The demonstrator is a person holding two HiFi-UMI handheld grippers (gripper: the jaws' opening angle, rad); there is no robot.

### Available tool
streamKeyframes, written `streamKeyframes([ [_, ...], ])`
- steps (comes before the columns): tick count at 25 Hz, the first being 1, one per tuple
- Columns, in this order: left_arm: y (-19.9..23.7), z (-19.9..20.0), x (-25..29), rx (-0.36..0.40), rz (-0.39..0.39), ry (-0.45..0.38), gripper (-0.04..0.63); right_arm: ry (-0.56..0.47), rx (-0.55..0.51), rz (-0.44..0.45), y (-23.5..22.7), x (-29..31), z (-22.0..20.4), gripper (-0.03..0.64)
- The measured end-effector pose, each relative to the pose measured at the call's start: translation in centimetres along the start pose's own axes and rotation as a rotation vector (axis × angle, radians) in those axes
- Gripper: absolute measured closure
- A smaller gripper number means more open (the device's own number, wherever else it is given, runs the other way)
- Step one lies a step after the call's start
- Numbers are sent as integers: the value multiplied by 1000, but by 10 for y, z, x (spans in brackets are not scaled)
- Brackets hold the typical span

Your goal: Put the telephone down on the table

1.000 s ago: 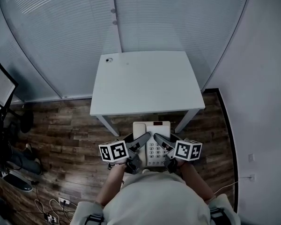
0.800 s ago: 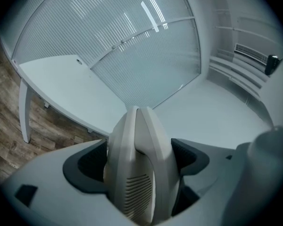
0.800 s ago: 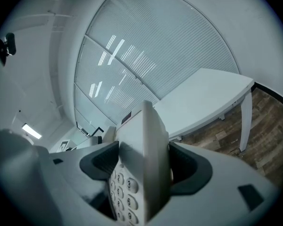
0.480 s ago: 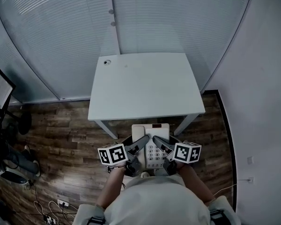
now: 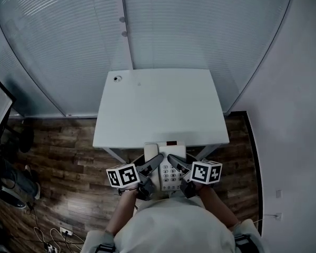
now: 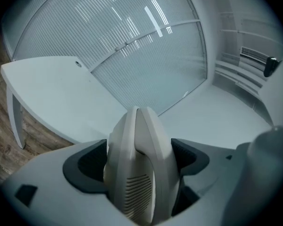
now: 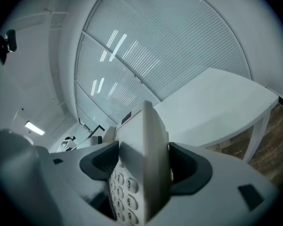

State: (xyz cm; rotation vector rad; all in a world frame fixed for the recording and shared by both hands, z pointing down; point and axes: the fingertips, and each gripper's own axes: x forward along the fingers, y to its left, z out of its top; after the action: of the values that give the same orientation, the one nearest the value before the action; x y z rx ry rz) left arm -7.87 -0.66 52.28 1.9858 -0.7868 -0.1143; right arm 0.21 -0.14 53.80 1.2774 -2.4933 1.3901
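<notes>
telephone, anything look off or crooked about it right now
Nothing stands out. The telephone looks intact and square, clamped at its sides by the left hand-held gripper and the right hand-held gripper, at the near edge of the white table.

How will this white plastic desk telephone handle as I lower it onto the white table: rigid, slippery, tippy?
Probably rigid: the white plastic desk telephone holds its shape pinched between the left gripper and right gripper. Its smooth shell looks slippery, so keep both closed until it rests on the white table. Its broad, flat base should sit without tipping.
</notes>
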Motion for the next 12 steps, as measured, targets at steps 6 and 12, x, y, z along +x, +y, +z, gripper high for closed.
streamKeyframes([
  [6, 9, 30, 32, -2, 27, -19, 190, 22, 3, 28, -19, 23, 36, 279],
  [12, 14, 53, 59, -11, 46, -44, 190, 48, -11, 44, -35, 41, 67, 279],
])
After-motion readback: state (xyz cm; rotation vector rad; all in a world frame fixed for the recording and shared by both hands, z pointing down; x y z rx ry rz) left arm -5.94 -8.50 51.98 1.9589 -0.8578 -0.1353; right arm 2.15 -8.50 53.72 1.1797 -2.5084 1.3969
